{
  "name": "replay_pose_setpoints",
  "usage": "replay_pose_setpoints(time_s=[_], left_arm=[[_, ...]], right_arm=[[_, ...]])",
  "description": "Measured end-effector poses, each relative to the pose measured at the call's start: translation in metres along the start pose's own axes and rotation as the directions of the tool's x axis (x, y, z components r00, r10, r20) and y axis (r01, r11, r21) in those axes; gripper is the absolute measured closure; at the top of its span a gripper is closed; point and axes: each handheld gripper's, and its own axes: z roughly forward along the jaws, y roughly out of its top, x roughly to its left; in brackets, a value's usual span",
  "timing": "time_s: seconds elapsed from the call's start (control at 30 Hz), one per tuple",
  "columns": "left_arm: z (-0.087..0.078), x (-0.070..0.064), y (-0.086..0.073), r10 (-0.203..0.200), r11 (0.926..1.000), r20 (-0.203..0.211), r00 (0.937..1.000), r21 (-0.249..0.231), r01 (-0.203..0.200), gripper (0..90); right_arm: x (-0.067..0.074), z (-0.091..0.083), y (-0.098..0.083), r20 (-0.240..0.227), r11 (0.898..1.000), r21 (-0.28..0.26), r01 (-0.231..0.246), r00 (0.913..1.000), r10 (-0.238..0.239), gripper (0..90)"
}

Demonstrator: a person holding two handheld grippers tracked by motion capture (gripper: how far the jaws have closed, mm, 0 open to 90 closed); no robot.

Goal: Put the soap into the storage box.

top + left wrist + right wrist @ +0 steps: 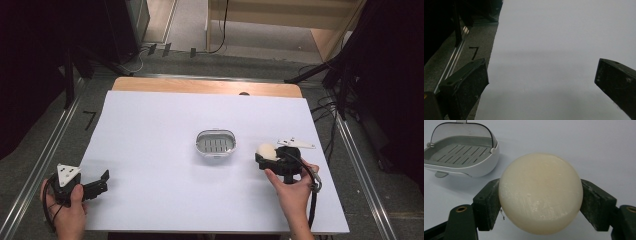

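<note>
Clamped in the right tool (540, 202), a round cream soap (540, 193) faced its flat side forward, axis unclear. Left tool (541, 82) gaped wide, empty.

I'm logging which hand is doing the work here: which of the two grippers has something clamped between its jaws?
The right gripper: its jaws clamp a round cream soap bar beside the soap dish. The left gripper stands open over bare table.

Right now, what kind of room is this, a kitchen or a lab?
Probably a lab or recording studio, not a kitchen. A white-covered wooden table stands between metal floor rails, black cables trail across the grey floor, and the right gripper holds a round cream soap bar.
</note>
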Motion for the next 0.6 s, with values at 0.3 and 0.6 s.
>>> replay_pose_setpoints(time_s=[0.3,0.6], left_arm=[[0.000,0.000,0.000,0.000,1.0000,0.005,1.0000,0.004,0.000,0.0],[0.000,0.000,0.000,-0.003,1.0000,0.004,1.0000,0.003,0.003,0.0]], right_arm=[[0.006,0.002,0.007,-0.007,1.000,0.003,0.008,0.9999,-0.008,25.7],[0.015,0.004,0.017,-0.015,1.000,-0.001,0.022,0.9997,-0.022,25.7]])
